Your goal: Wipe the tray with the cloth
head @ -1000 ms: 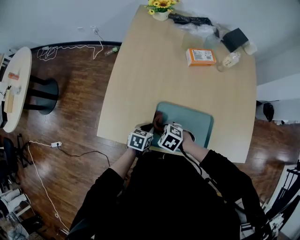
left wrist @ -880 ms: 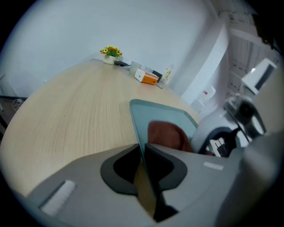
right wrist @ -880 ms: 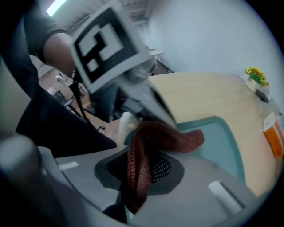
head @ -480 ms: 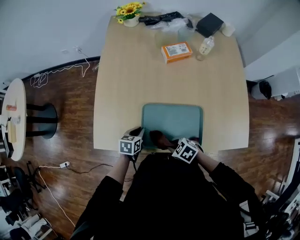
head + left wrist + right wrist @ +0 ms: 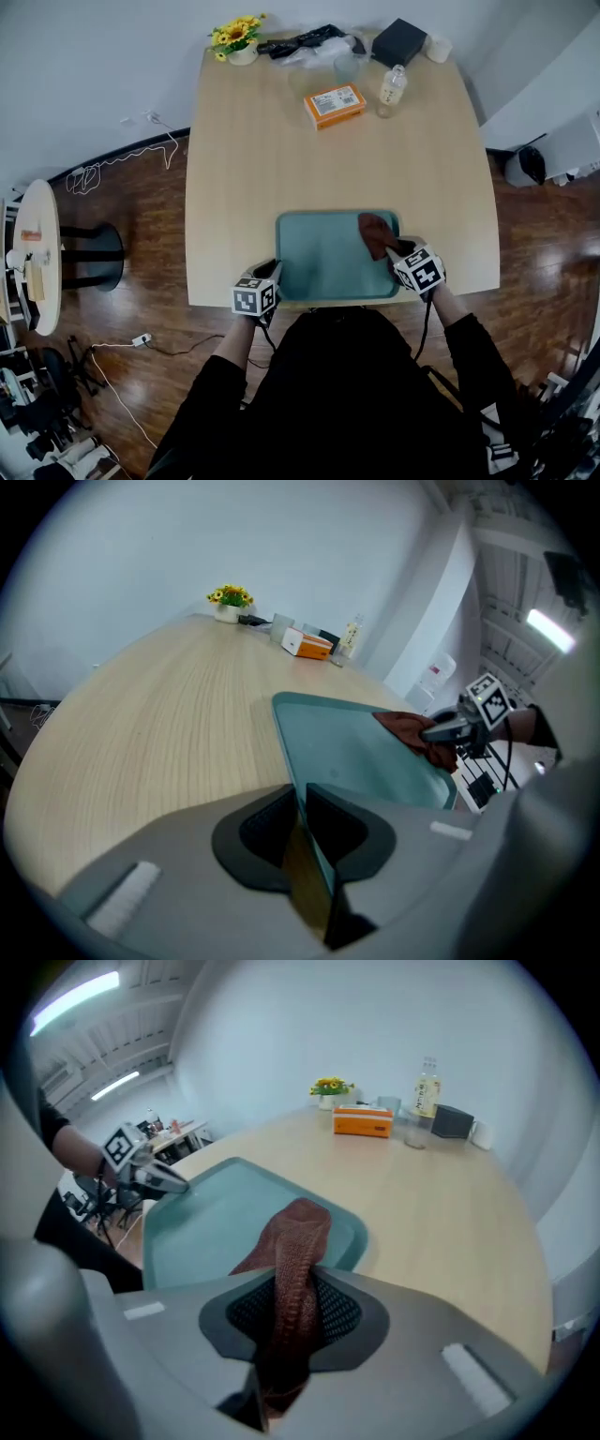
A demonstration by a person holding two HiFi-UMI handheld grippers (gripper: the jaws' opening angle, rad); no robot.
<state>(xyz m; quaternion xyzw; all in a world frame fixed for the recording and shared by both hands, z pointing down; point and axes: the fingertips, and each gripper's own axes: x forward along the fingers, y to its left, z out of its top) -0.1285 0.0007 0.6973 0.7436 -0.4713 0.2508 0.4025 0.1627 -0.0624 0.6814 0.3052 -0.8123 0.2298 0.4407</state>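
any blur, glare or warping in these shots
Head view: sharp, table edges bow, floor glints at right. Left gripper view: dark round corners, tray rim soft near the jaws. Right gripper view: same corners, cloth blurry close in, ceiling lamps flare.

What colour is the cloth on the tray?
The cloth is reddish brown. It shows best in the right gripper view.

Left tongs (image 5: 270, 272) pinch tray (image 5: 328, 267) rim, apparently firm — right tongs (image 5: 394, 249) clamp cloth (image 5: 375, 232); both angled down.

Teal tray (image 5: 319, 267), rust-brown cloth (image 5: 375, 232), pale wood-grain table (image 5: 253, 159), orange box (image 5: 334, 105), seemingly yellow flowers (image 5: 236, 33)
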